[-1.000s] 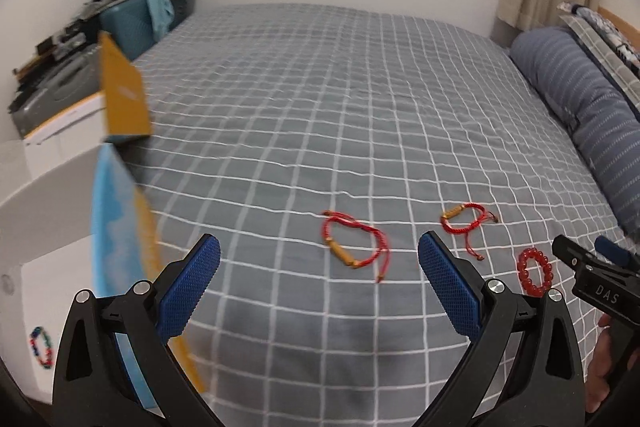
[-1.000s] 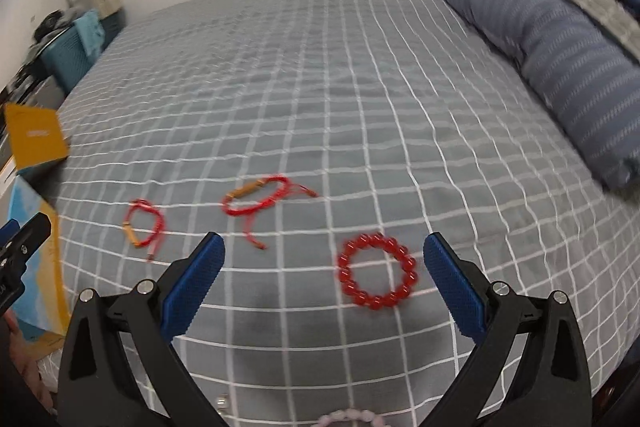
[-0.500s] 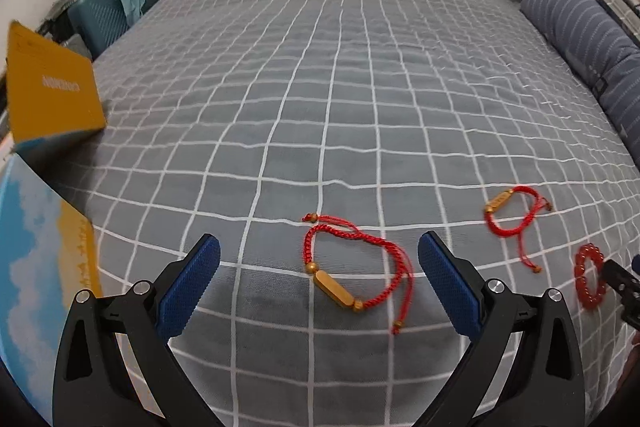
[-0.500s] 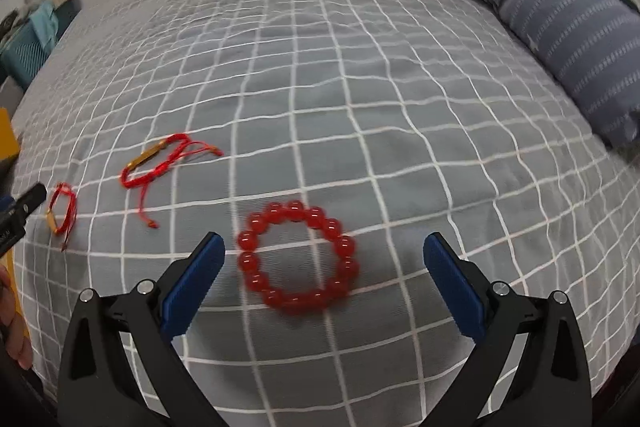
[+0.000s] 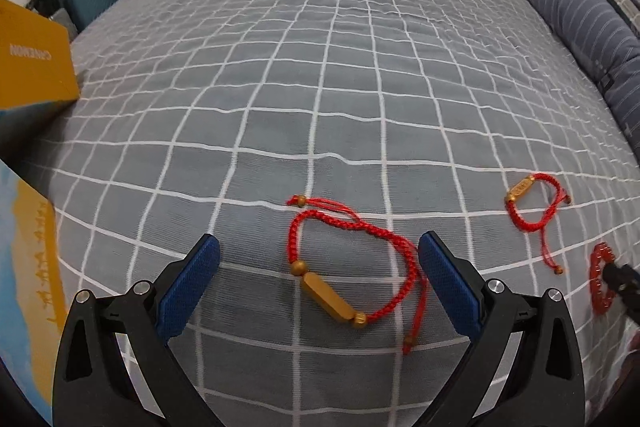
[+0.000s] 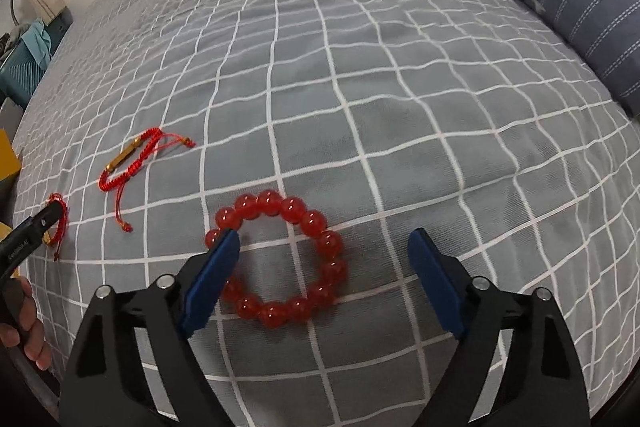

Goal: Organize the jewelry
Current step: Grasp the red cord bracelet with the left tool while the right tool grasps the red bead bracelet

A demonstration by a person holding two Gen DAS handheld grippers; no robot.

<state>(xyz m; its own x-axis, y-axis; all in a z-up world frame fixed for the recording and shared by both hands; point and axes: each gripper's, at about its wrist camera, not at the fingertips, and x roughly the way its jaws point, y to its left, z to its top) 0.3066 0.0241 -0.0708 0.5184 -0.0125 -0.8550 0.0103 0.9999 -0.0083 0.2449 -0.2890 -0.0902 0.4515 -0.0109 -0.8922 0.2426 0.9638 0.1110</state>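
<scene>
Now both grippers are lining up pickups on the checked bedspread (image 5: 320,75). Taking the middle braided cord bracelet (image 5: 534,205) as the landmark: to its left, the gold-bar cord bracelet (image 5: 348,267) lies flat between the wide-apart jaws of the left gripper (image 5: 318,267). To its right, the red bead bracelet (image 6: 280,259) sits within the right gripper (image 6: 322,267), whose jaws have just been closing, not yet pinching. Next, I judge, each must lower and clamp.
</scene>
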